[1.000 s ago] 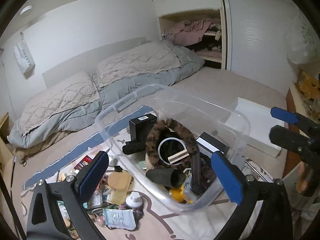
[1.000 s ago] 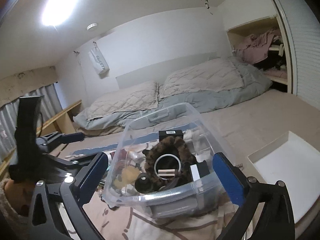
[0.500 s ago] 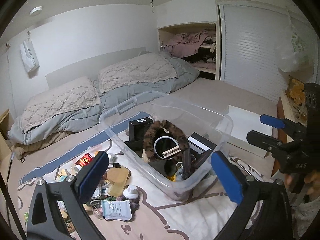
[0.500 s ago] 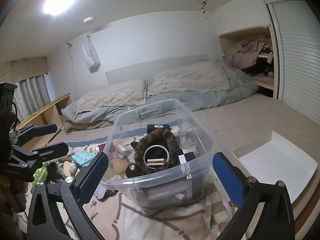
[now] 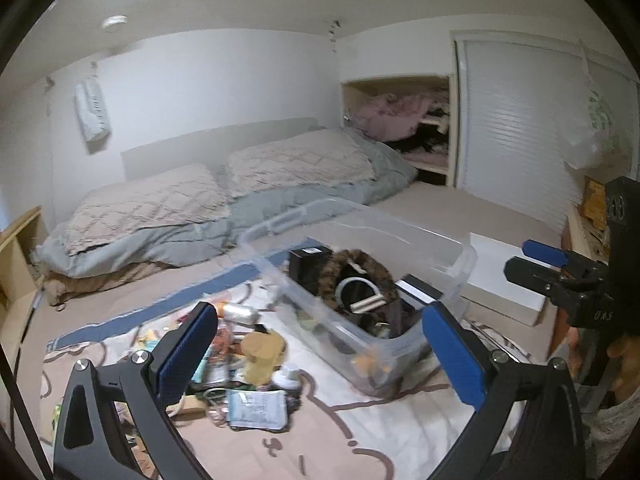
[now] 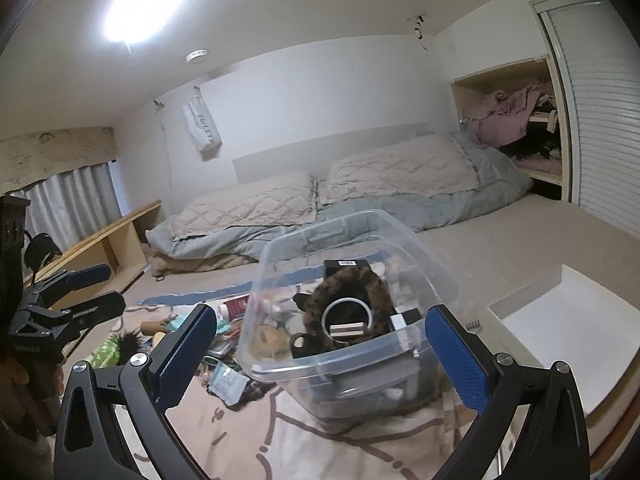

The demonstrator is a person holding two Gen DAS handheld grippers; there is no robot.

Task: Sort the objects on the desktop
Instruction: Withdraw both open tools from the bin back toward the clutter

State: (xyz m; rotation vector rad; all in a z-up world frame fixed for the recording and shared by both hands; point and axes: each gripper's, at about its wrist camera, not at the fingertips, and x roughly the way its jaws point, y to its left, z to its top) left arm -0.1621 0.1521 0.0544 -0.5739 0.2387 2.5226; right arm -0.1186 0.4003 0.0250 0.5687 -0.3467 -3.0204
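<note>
A clear plastic bin sits on a patterned blanket and holds a leopard-print furry item, a black box and other small things. Left of it lies a pile of loose items: a tan lid-like object, a silver packet, a red pack. My left gripper is open above the pile and the bin's near corner. My right gripper is open in front of the bin, holding nothing. Each gripper also shows at the other view's edge.
A white tray lies right of the bin. A bed with pillows and grey duvet runs behind. A wooden shelf stands at left, a closet nook at back right. A hand holds the right gripper.
Both grippers have pulled back and up from the bin, which now looks smaller and farther. The left view has tilted up, and both stay open and empty.
</note>
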